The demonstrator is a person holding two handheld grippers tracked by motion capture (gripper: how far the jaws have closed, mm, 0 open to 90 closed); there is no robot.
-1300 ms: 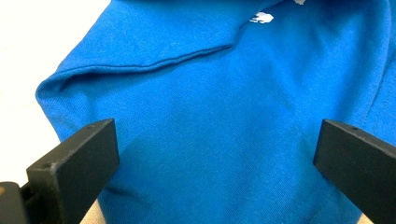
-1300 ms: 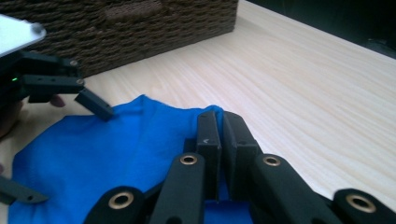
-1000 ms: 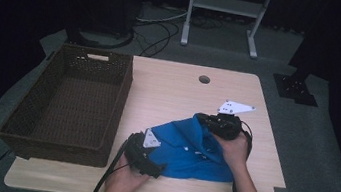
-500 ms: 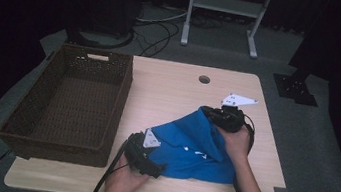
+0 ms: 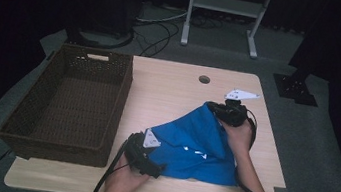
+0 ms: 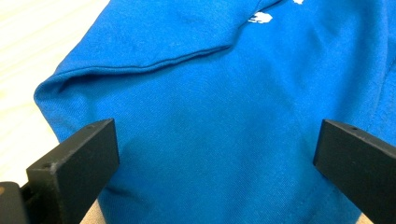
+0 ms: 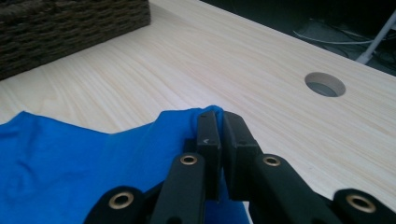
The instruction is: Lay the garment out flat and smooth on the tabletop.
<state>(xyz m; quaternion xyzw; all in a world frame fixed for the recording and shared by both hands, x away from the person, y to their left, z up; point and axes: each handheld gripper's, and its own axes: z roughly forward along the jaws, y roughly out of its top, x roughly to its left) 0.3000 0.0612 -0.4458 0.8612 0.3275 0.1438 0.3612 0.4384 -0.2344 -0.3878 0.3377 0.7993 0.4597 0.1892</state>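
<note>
The blue shirt [image 5: 197, 145] lies just right of the wicker basket [image 5: 69, 102]. The right gripper [image 7: 215, 122] pinches its corner; the left gripper [image 6: 215, 154] straddles it, spread. A thin pinch could slip loose.

shirt [image 5: 197, 145]: we saw bright blue, small white marks
basket [image 5: 69, 99]: dark brown weave
table [image 5: 169, 88]: pale wood grain
</note>
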